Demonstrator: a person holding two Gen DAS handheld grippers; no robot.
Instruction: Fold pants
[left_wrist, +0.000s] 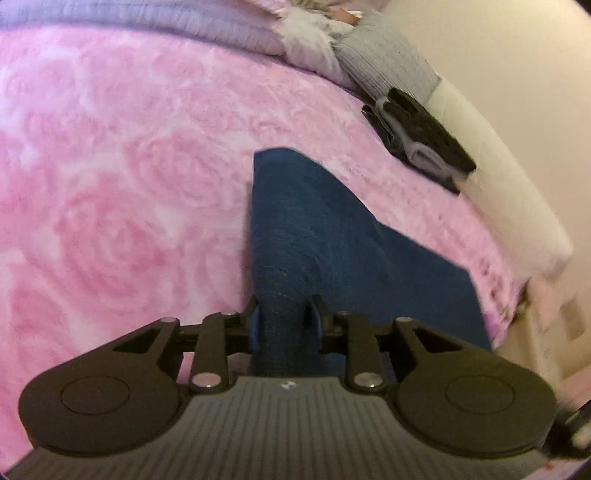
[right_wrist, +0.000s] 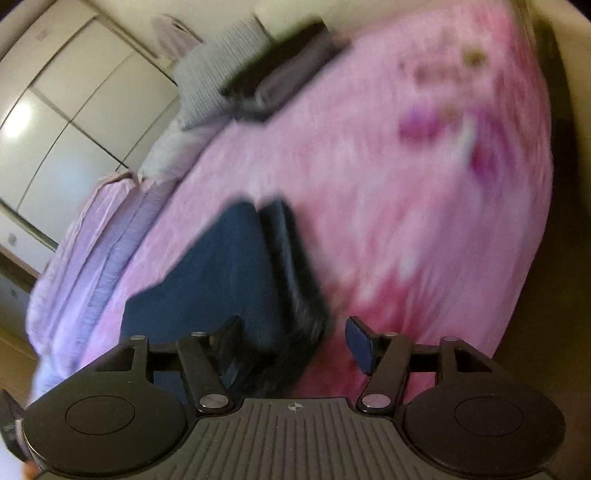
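Dark blue pants (left_wrist: 314, 229) lie on a pink rose-patterned blanket (left_wrist: 110, 166). My left gripper (left_wrist: 284, 321) is shut on a bunched fold of the pants, and the cloth rises from the bed into the jaws. In the right wrist view the pants (right_wrist: 221, 266) lie in front of my right gripper (right_wrist: 295, 343), with a darker band of cloth (right_wrist: 291, 258) running toward the jaws. My right gripper is open, its fingers wide apart on either side of that band. This view is blurred by motion.
A stack of folded dark and grey clothes (left_wrist: 417, 136) rests near the bed's right edge, next to a grey ribbed pillow (left_wrist: 388, 55). Lilac bedding (right_wrist: 96, 236) lines the bed's far side. White wardrobe doors (right_wrist: 66, 110) stand beyond it.
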